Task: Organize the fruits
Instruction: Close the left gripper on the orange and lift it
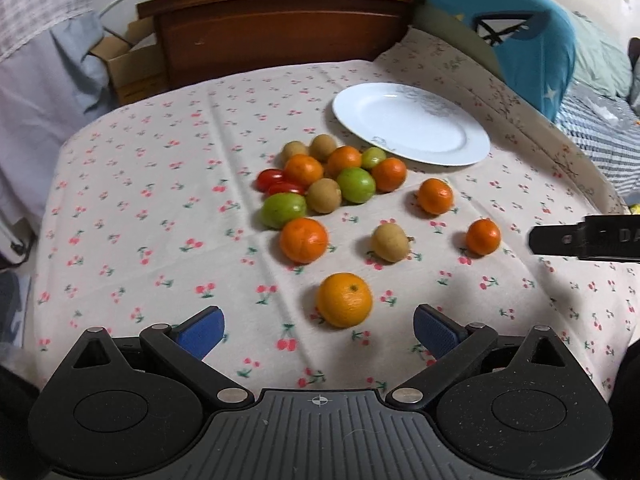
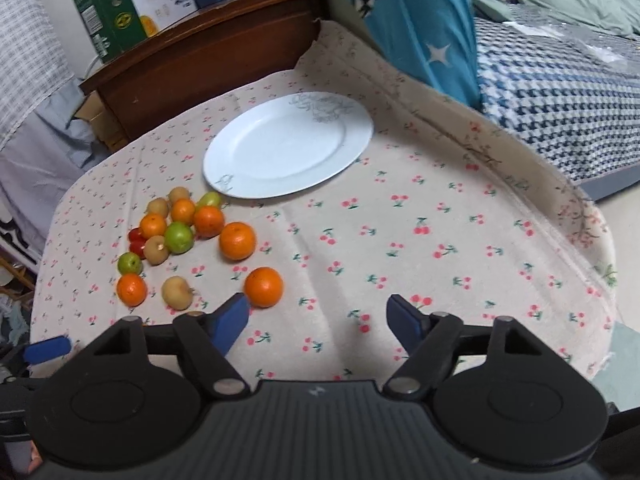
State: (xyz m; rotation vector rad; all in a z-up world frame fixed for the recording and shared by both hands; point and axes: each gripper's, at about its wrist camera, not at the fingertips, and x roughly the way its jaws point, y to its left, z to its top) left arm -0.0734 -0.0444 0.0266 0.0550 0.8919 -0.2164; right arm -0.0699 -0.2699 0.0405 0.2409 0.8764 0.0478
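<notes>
A bench [image 1: 132, 200] under a cherry-print cloth stands in a bedroom, with a wooden headboard [image 1: 280, 28] behind it and a bed [image 2: 560, 100] to one side. The fruits [image 1: 332, 184] lie on the cloth in a loose pile of oranges, green and brownish fruits and small red tomatoes, with a few strays closer to the cameras. The white plate [image 2: 288, 148] sits just beyond the pile with nothing on it.

The left hand-held gripper [image 1: 319, 332] is spread wide and holds nothing; one orange [image 1: 344, 300] lies on the cloth just ahead of the gap between its blue pads. The right hand-held gripper [image 2: 318, 320] is partly spread and holds nothing, over bare cloth. Another orange [image 2: 264, 286] lies just beside its left pad; whether they touch is unclear.

In the left wrist view, the right hand-held gripper is cut off at the right edge.
</notes>
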